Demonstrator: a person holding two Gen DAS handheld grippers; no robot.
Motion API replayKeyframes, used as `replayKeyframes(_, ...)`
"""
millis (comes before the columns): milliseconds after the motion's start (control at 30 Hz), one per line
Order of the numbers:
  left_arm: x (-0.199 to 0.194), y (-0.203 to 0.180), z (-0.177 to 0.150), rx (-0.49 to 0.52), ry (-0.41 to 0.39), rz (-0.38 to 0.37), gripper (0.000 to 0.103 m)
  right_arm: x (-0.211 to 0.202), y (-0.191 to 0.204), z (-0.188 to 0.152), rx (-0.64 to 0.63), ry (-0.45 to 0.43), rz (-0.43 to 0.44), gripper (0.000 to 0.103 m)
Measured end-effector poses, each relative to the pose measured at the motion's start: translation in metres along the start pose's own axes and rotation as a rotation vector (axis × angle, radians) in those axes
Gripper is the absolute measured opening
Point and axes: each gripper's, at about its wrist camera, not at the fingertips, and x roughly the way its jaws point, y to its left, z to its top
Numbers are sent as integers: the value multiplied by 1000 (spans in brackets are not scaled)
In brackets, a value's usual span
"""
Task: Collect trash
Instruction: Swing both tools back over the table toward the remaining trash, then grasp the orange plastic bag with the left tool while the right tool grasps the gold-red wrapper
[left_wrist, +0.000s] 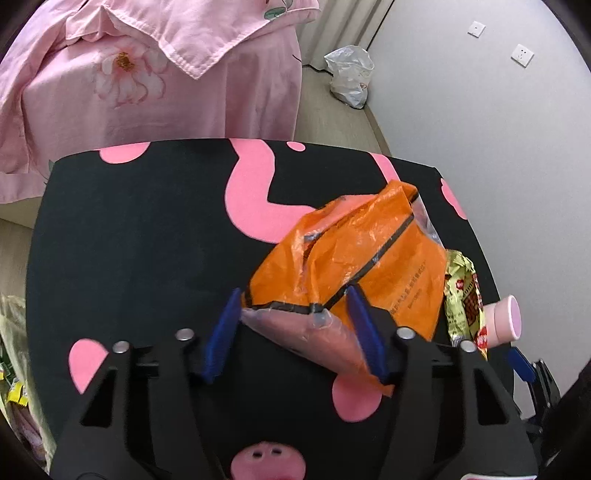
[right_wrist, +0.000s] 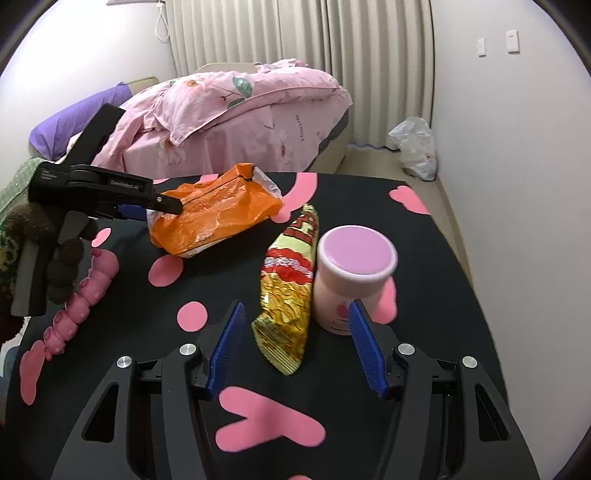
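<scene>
Left wrist: left gripper (left_wrist: 293, 325) astride near end of crumpled orange plastic bag (left_wrist: 354, 258) on black pink-patterned tabletop (left_wrist: 147, 240), pad contact unclear, grip can't tell. Right wrist: right gripper (right_wrist: 295, 345) released, blue pads apart around yellow-red foil snack packet (right_wrist: 290, 288), touching pale pink round-lidded cup (right_wrist: 352, 273).

Orange bag (left_wrist: 354, 258): thin crinkled plastic film, glossy, a clear panel noted at its 6 o'clock end. Snack packet (right_wrist: 291, 291): shiny foil-like wrapper, creased. Pink cup (right_wrist: 351, 280): smooth, satin plastic. Table cover (right_wrist: 424, 258): matt black cloth. Gripper pads (right_wrist: 227, 347): ribbed blue, matt.
</scene>
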Motion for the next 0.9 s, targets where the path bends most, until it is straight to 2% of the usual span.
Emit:
replayKeyframes(167, -28, 7, -15, -17, -40, -15, 24, 7, 5, 1, 6, -1, 25, 56)
replayKeyframes(267, -42, 10, -28, -28, -39, -46, 22, 12, 3, 1, 28, 16, 38, 54)
replayKeyframes(333, -56, 10, -38, -12, -56, -34, 20, 14, 1, 0, 46, 29, 56, 44)
replayKeyframes(400, -65, 7, -46, 8, -70, -24, 19, 17, -1, -1, 58, 43, 74, 33)
replayKeyframes(567, -84, 0, -62, 38, -90, -1, 19, 10, 0, -4, 43, 53, 93, 32)
replayKeyframes(833, -89, -17, -89, 79, -41, -85, 19, -35, 4, -24, -45, 61, 57, 32)
replayKeyframes(900, -89, -23, -91, 113, -50, -145, 28, -44, 3, -32, -58, 74, 45, 32)
